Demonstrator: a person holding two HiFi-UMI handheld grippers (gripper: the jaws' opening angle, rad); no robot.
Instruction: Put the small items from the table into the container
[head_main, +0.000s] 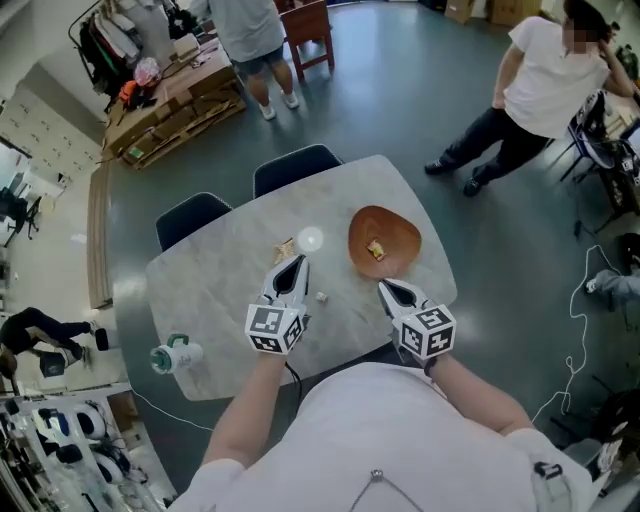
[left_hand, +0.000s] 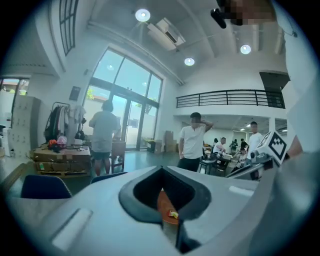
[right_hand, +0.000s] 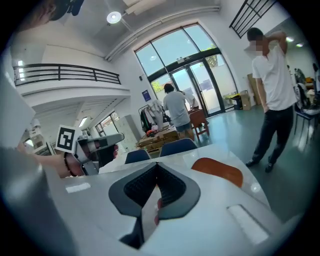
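Both tools are closed right now. The left tool has its tips touching and I can't see anything pinched in there. The right tool is shut the same way, with nothing I can make out in it. My guess is I'm between picks.

One yellow bit is already in the bowl. Three things are out on the tabletop:
- a tiny white bit, between the two tools and just beside the left one
- a round white thing, just past the left tool's tips
- a brown scrap, touching or nearly touching the round thing on its left side

All three leftovers sit on the left tool's side, and the bowl is off to their right, straight ahead of the right tool. So the left tool looks like the obvious grabber, then it carries across to the right to drop. The white bit is the closest, though it's beside the jaws rather than ahead of them, so I'd have to pull back or swing in. The pieces are too small for me to tell which way they lie.
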